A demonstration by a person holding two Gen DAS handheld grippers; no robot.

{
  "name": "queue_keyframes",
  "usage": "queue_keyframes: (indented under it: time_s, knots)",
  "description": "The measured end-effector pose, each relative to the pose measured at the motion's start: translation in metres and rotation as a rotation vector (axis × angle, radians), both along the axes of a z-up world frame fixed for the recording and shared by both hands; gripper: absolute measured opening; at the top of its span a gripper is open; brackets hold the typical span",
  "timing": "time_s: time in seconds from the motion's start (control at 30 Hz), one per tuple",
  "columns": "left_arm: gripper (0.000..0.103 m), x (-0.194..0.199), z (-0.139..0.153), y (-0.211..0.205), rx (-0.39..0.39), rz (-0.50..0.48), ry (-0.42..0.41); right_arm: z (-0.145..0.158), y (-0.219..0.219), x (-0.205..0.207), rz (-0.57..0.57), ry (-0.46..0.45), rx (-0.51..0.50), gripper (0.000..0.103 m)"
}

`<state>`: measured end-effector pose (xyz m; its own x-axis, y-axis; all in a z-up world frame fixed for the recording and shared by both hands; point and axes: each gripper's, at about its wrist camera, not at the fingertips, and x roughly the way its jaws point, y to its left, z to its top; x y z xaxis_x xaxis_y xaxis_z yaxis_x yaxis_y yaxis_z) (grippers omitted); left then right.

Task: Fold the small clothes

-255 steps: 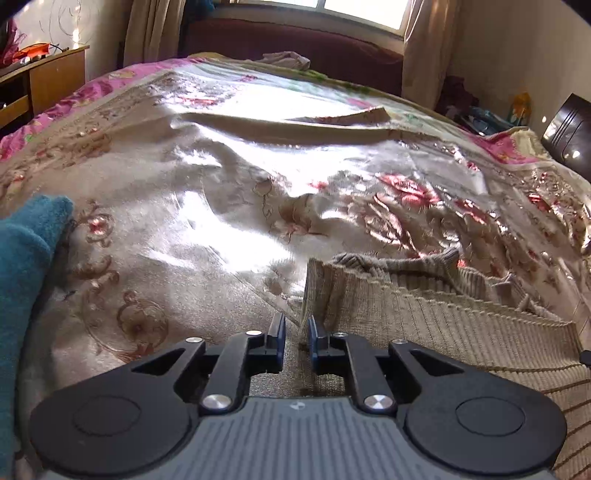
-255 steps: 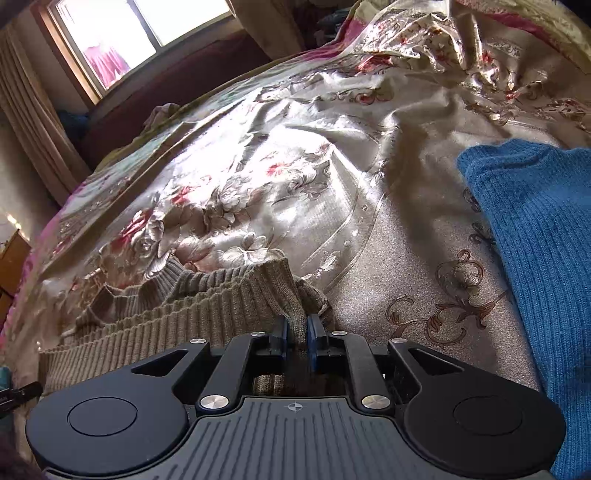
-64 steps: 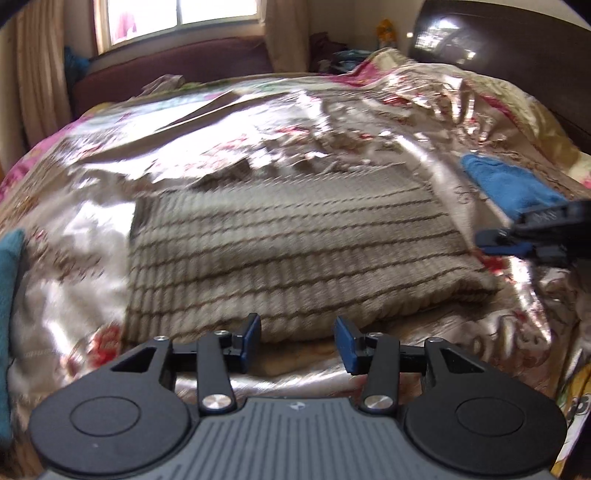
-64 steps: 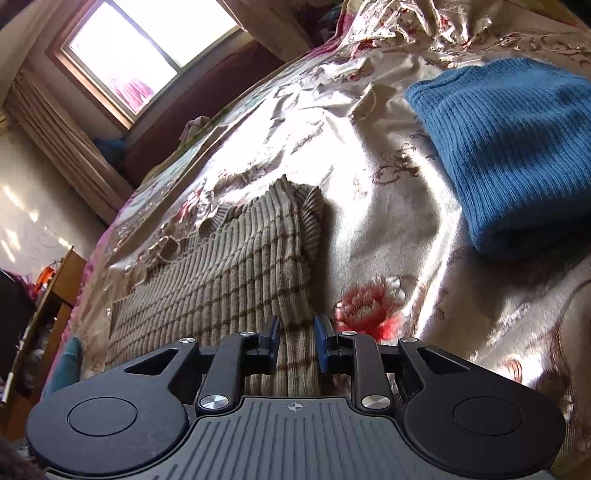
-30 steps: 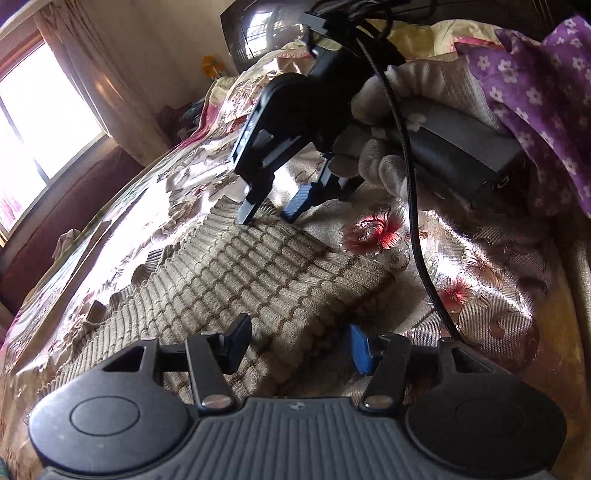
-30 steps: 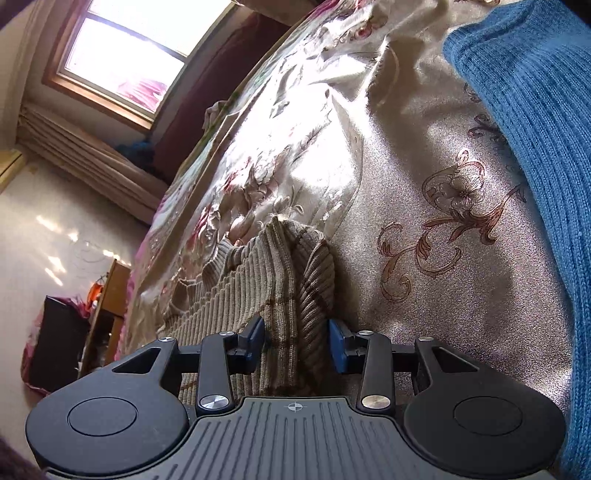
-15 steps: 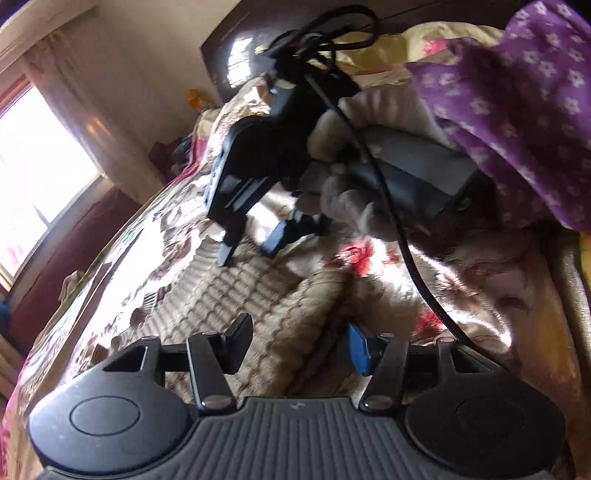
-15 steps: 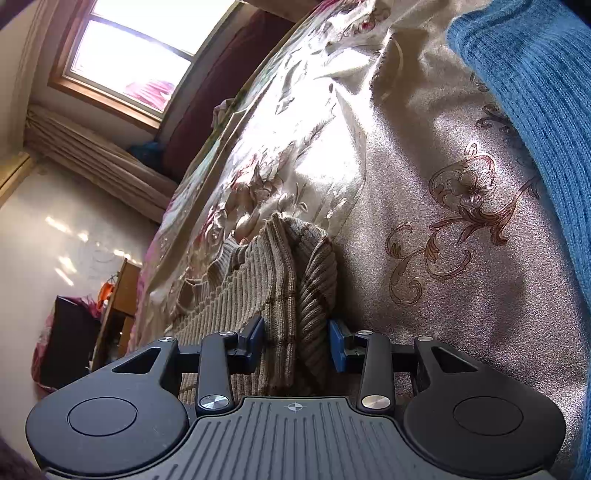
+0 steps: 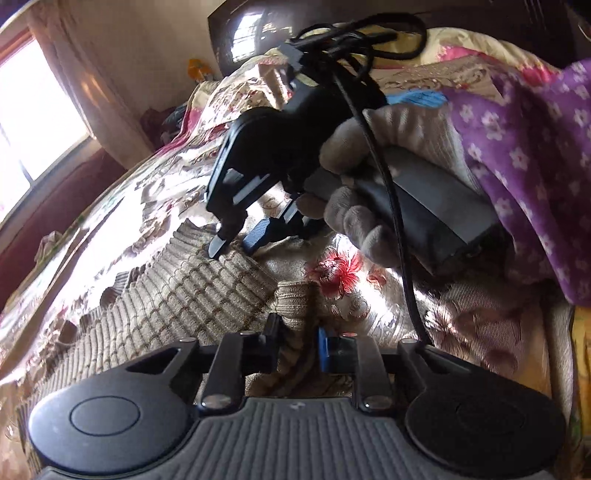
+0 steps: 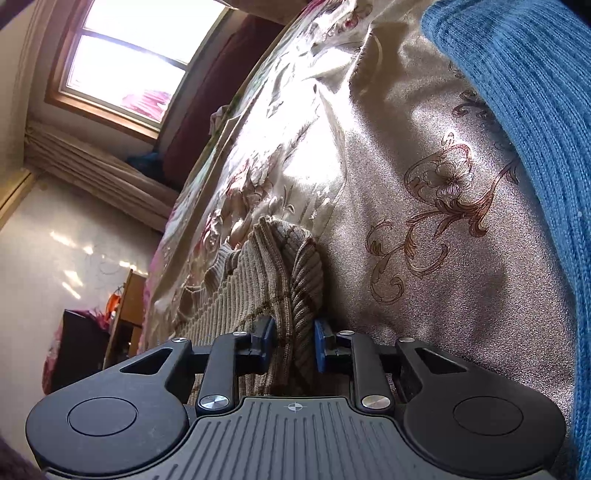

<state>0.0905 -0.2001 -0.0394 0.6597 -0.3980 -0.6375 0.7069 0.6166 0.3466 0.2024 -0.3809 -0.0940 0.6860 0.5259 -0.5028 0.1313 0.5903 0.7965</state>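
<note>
The sweater (image 9: 192,291) was a thick beige knit, ribbed in raised cords and crossed by thin brown lines into a grid; it lay folded flat on the bedspread (image 10: 461,295), a glossy beige satin woven with red flowers and brown scrollwork that glared white where sunlight struck it. The left gripper (image 9: 297,341), matte black with blue pads, had just been closing, and its jaws pinched a bunched corner of the sweater at the near edge; the right gripper (image 10: 293,345), of the same make, had likewise just been closing and clamped a thick rolled fold of the knit between its pads.

Only the left wrist view showed the right gripper (image 9: 236,243) from outside, its tips pressed on the far corner of the sweater, with a gloved hand (image 9: 354,206) in pale knit wrapped round the grey handle, a black cable (image 9: 391,206) looping over it, and a purple sleeve (image 9: 532,147) printed with small white flowers; a dark glossy headboard (image 9: 258,33) stood behind. Only the right wrist view showed a blue sweater (image 10: 535,129), finely ribbed, lying on the bedspread well right of the beige one; it also showed a wood-framed window (image 10: 122,62), pleated beige curtains (image 10: 92,173) and a wooden cabinet (image 10: 125,314) by the wall.
</note>
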Motion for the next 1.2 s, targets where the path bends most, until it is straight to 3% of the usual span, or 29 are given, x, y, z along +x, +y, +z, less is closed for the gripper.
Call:
queue_keyframes:
  time_s: [0.17, 0.37, 0.57, 0.67, 0.8, 0.93, 1.07, 1.2]
  knots:
    - [0.018, 0.015, 0.022, 0.020, -0.160, 0.085, 0.104, 0.007, -0.002, -0.004, -0.024, 0.015, 0.061, 0.016]
    - [0.016, 0.029, 0.055, 0.064, -0.411, 0.196, 0.212, 0.052, 0.015, -0.005, -0.018, -0.038, 0.046, 0.015]
    - [0.015, 0.027, 0.084, 0.136, -0.616, 0.314, 0.204, 0.104, 0.069, 0.012, 0.043, -0.097, 0.004, 0.015]
    - [0.015, 0.025, 0.090, 0.179, -0.692, 0.398, 0.176, 0.124, 0.117, 0.025, 0.099, -0.120, -0.026, 0.015]
    - [0.015, 0.021, 0.086, 0.232, -0.755, 0.526, 0.132, 0.136, 0.186, 0.046, 0.184, -0.127, -0.068, 0.014]
    - [0.015, 0.021, 0.067, 0.280, -0.799, 0.667, 0.140, 0.132, 0.264, 0.064, 0.290, -0.113, -0.148, 0.014]
    - [0.015, 0.023, 0.037, 0.315, -0.819, 0.776, 0.216, 0.111, 0.333, 0.077, 0.381, -0.071, -0.257, 0.014]
    - [0.014, 0.024, 0.017, 0.326, -0.820, 0.820, 0.287, 0.087, 0.378, 0.079, 0.436, -0.030, -0.365, 0.013]
